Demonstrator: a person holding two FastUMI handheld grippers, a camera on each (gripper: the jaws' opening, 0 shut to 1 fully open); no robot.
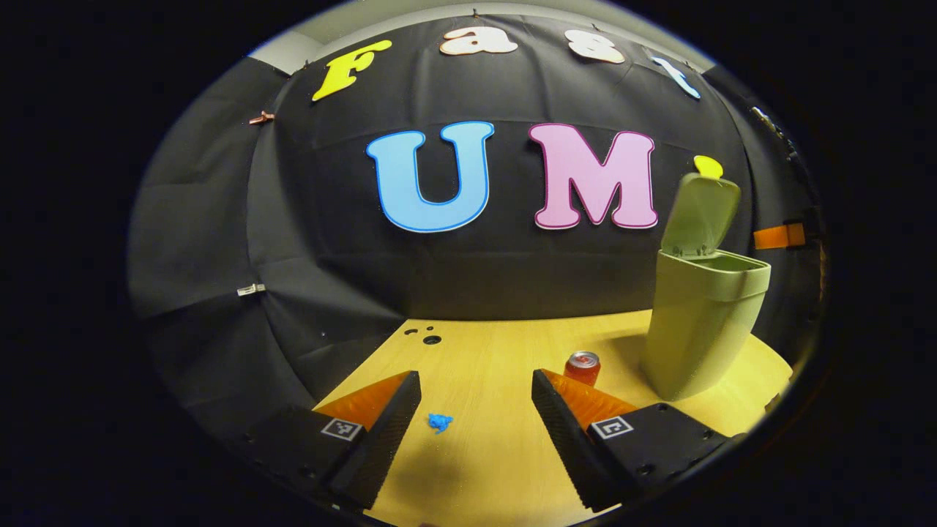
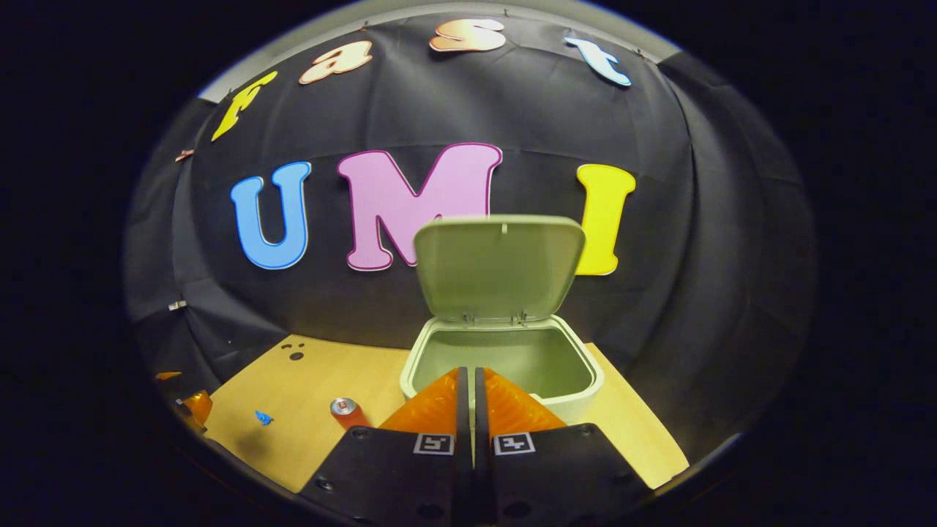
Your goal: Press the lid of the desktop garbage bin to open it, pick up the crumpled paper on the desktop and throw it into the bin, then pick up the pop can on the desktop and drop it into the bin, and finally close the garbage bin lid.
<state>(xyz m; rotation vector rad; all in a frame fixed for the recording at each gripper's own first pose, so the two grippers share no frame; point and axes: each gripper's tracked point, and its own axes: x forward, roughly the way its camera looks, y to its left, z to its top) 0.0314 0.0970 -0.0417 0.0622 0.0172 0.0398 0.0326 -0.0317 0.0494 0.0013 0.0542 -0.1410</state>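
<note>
A pale green bin (image 1: 695, 329) stands at the right of the wooden table (image 1: 498, 344), its lid (image 1: 703, 212) tipped up. A red pop can (image 1: 582, 367) stands upright just left of the bin. A small blue crumpled paper (image 1: 440, 422) lies on the table, below and between the fingers of my left gripper (image 1: 476, 377), which is open and hovers above it. In the right gripper view the bin (image 2: 571, 351) gapes straight ahead with its lid (image 2: 498, 267) upright. My right gripper (image 2: 468, 372) is shut and holds nothing, its tips at the bin's near rim. The can (image 2: 344, 410) and paper (image 2: 263, 418) lie to its left.
Small holes (image 1: 432, 339) mark the table's far left corner, also seen as holes (image 2: 296, 356) in the right gripper view. An orange strap (image 1: 779, 236) hangs on the wall right of the bin. Black cloth closes the back and sides.
</note>
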